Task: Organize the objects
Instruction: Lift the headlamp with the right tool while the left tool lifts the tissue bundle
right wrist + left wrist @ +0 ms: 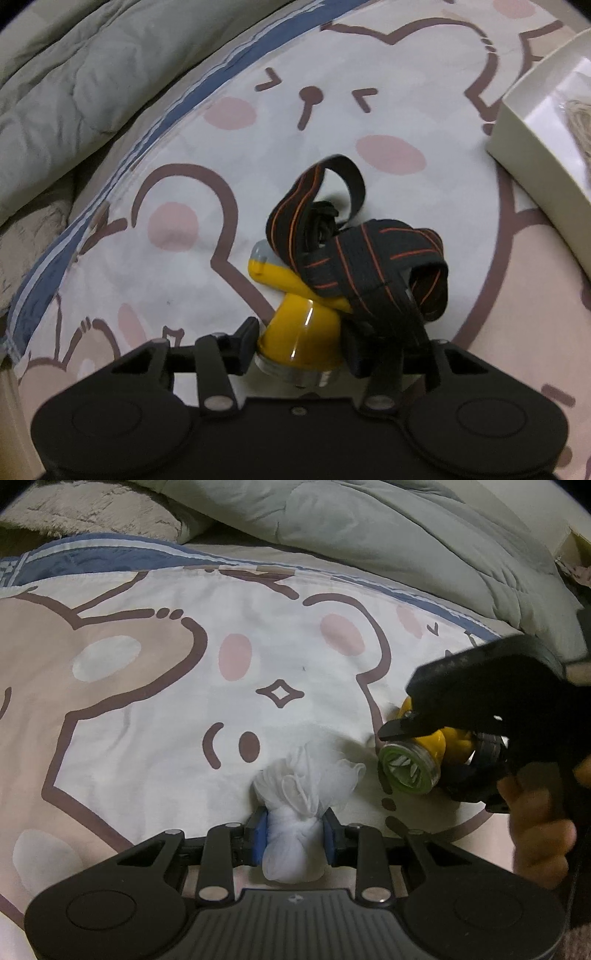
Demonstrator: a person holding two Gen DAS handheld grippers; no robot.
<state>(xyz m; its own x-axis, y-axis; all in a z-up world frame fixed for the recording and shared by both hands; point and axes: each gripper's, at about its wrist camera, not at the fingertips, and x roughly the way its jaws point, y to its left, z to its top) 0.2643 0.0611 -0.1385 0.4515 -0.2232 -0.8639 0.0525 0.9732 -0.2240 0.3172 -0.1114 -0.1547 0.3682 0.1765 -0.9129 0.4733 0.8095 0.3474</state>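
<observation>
— What lies under everything?
— A bedsheet (155,709) printed with cartoon bears in brown outline, pink cheeks, and a blue striped border at its far edge.
— And beyond that border?
— A rumpled grey-green quilt (388,535), with a fuzzy beige blanket (92,509) bunched just beside it. The light is dim and even.

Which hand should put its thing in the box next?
Probably the right. Its gripper straddles the yellow headlamp, and the box shows near it. The left gripper pinches a white cloth bundle; its view shows no box.
</observation>
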